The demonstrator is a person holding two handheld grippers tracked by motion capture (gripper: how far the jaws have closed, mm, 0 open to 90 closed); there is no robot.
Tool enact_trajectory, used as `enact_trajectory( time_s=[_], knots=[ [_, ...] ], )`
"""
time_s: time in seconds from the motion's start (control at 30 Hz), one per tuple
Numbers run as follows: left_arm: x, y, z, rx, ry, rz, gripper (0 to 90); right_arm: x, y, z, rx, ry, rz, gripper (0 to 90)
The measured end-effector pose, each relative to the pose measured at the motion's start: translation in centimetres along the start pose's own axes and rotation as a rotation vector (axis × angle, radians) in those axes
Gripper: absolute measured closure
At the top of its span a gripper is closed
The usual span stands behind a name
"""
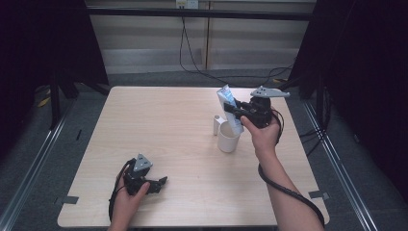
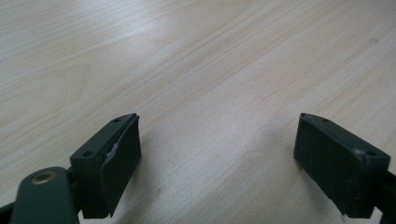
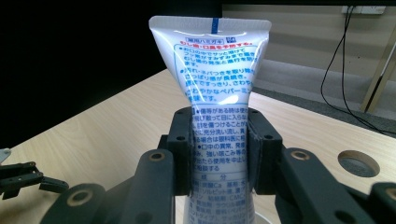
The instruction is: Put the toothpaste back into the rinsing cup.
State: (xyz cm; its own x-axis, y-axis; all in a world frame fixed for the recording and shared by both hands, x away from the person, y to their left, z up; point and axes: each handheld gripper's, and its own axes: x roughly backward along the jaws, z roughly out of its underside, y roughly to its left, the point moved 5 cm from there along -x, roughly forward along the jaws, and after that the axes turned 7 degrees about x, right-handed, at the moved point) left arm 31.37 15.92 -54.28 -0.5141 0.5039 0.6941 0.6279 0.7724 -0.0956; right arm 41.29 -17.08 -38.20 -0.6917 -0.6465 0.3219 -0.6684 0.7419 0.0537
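A white tube with blue and red print (image 3: 210, 60) stands nearly upright, crimped end up, and my right gripper (image 3: 219, 154) is shut on its middle. In the high view the tube (image 1: 225, 98) tilts a little and its lower end dips into a white cup (image 1: 228, 140) at the table's right middle, with my right gripper (image 1: 236, 113) above the cup. A small white upright piece (image 1: 216, 124) stands beside the cup's left. My left gripper (image 1: 159, 183) rests low at the front left, and its jaws (image 2: 217, 158) stand wide apart over bare wood.
The light wooden table (image 1: 168, 120) has a round cable hole (image 3: 357, 162) in it. My left gripper (image 3: 23, 179) lies far off in the right gripper view. Black cables (image 1: 192, 62) run over the floor behind the table, and dark curtains flank both sides.
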Motion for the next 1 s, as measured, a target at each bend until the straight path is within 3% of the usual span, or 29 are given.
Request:
enact_trajectory(
  time_s=[1.0],
  knots=[
    [0.0,0.0,0.0,-0.001,0.001,-0.001,14.7,-2.3,-0.8,1.7,-0.007,0.014,0.041,66.8]
  ],
)
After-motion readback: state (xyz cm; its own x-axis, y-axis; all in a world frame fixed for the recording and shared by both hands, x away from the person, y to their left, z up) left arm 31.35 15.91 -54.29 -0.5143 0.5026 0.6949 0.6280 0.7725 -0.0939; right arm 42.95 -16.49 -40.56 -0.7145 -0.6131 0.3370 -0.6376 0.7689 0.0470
